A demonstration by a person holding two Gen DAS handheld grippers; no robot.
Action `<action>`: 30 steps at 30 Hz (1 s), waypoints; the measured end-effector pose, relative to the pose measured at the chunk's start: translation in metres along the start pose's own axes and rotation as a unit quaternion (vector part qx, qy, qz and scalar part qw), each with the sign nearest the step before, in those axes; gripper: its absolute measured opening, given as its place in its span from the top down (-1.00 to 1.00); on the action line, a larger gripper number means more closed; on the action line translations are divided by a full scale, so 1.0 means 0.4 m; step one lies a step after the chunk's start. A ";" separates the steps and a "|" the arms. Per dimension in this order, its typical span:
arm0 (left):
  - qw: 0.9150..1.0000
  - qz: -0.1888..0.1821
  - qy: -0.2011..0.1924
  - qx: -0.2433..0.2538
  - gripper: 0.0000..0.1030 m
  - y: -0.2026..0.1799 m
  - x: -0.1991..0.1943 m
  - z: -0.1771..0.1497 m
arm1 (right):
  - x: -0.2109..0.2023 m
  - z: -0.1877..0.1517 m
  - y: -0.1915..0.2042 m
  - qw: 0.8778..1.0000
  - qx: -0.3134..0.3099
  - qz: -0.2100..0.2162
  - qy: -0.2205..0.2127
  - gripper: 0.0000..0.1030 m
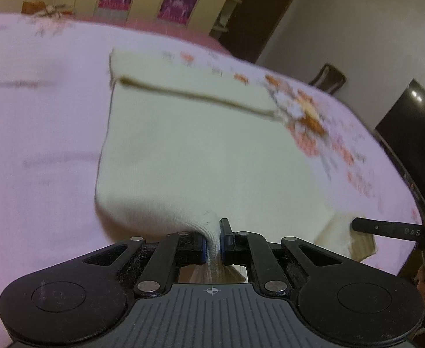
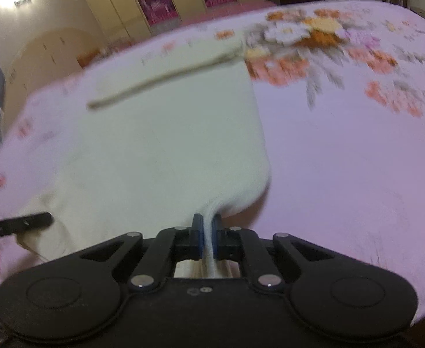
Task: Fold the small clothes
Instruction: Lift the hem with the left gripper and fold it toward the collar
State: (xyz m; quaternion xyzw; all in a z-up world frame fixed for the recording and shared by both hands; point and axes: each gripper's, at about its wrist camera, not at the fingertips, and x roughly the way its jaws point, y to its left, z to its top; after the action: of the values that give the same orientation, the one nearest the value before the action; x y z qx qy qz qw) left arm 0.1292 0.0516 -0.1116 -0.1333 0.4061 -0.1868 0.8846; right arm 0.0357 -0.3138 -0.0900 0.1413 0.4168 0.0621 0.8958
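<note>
your left gripper (image 1: 212,243) is clenched on the near-left corner of the cream knit garment (image 1: 189,150); your right gripper (image 2: 209,240) is clenched on the near-right corner. only a thin bunched pinch sits between the blue pads (image 1: 204,248), so a jerk or uneven lift could pull it out or skew the fold. the rest lies flat on the pink floral bedspread (image 2: 343,159). fine ribbed knit, soft, roughly rectangular, with a brownish band (image 1: 200,95) at the far end, possibly a hem; blur hides it.
</note>
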 end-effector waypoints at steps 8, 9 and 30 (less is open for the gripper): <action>0.999 0.001 -0.048 -0.003 0.84 0.016 0.088 0.209 | 0.046 0.196 0.016 0.998 -0.006 0.024 -0.062 0.87; 0.999 0.003 -0.053 -0.004 0.84 0.019 0.108 0.240 | 0.064 0.226 0.015 0.997 -0.008 0.026 -0.067 0.87; 0.992 0.083 -0.050 -0.079 0.81 0.157 0.570 0.611 | 0.575 0.644 -0.152 0.994 0.094 0.039 -0.035 0.45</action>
State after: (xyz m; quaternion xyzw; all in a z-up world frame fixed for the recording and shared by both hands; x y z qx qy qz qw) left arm 0.4677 0.0282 -0.1332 -0.1772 0.3846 -0.0730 0.9030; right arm 0.3806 -0.3709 -0.1184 0.2428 0.3831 0.0522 0.8897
